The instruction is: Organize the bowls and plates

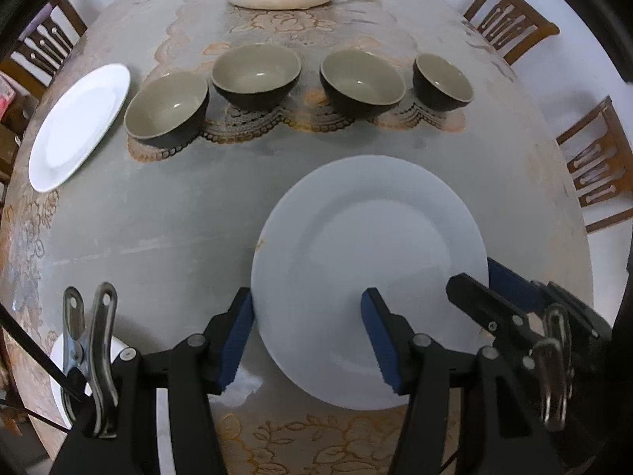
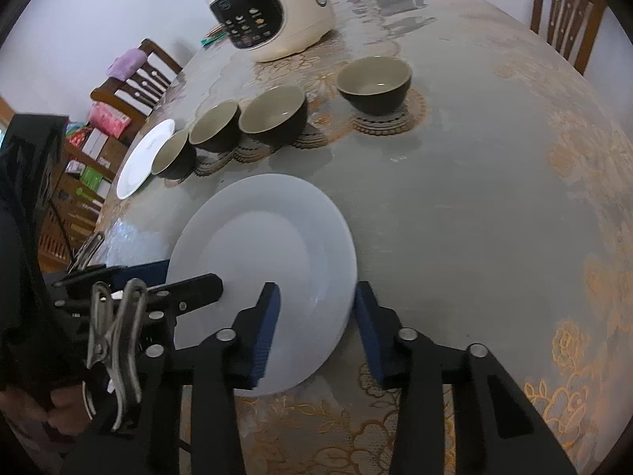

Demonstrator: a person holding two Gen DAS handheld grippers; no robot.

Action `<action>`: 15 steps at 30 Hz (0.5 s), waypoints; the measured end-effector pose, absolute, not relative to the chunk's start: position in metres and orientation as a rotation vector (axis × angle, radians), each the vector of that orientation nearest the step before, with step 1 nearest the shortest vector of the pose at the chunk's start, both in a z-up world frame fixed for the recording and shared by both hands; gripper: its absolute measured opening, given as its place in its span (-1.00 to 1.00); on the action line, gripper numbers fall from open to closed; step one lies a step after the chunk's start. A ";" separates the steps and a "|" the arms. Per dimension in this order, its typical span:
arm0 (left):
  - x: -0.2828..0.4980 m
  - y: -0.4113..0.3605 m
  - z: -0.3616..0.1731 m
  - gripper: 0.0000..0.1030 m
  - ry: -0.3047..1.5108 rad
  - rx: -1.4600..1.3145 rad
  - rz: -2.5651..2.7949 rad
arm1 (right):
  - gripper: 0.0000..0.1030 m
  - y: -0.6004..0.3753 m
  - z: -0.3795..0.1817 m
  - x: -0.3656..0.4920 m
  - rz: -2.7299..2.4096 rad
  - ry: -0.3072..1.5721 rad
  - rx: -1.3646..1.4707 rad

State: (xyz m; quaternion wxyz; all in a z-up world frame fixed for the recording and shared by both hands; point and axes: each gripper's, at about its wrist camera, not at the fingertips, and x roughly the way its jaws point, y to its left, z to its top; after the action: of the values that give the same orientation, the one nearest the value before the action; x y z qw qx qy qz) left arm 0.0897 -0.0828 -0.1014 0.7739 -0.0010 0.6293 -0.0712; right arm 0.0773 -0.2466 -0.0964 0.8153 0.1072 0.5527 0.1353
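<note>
We see both grippers straddling opposite edges of the near plate [image 1: 368, 277]: left gripper [image 1: 308, 340] wide, right gripper [image 2: 316, 332] narrower, pads seemingly not pressing. Bare table [image 1: 178, 217] surrounds it.

Between both grippers' blue foam-like pads [image 1: 241, 340], the white plate [image 1: 368, 277] looks glazed and smooth. Beyond them, dark bowls [image 1: 255, 75] gleam; wooden chairs [image 1: 510, 19] look polished.
</note>
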 end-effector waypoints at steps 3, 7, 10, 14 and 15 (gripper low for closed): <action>0.087 -0.085 -0.099 0.13 1.366 0.014 -0.141 | -0.29 -0.246 -0.096 0.076 0.294 1.180 0.231; 0.079 -0.089 -0.093 0.11 1.341 0.066 -0.130 | -0.29 -0.247 -0.097 0.071 0.309 1.176 0.245; 0.073 -0.090 -0.090 0.11 1.333 0.084 -0.121 | -0.29 -0.248 -0.097 0.070 0.314 1.180 0.250; 0.068 -0.088 -0.088 0.10 1.335 0.049 -0.107 | -0.29 -0.249 -0.097 0.067 0.328 1.193 0.256; 0.065 -0.087 -0.087 0.10 1.332 0.046 -0.104 | -0.29 -0.249 -0.097 0.066 0.333 1.195 0.257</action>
State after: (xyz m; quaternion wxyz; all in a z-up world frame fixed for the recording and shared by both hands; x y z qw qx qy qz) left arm 0.0645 -0.0867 -0.0868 0.7847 0.0213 0.6176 -0.0481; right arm 0.0664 -0.2491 -0.0969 0.8061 0.1200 0.5582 0.1556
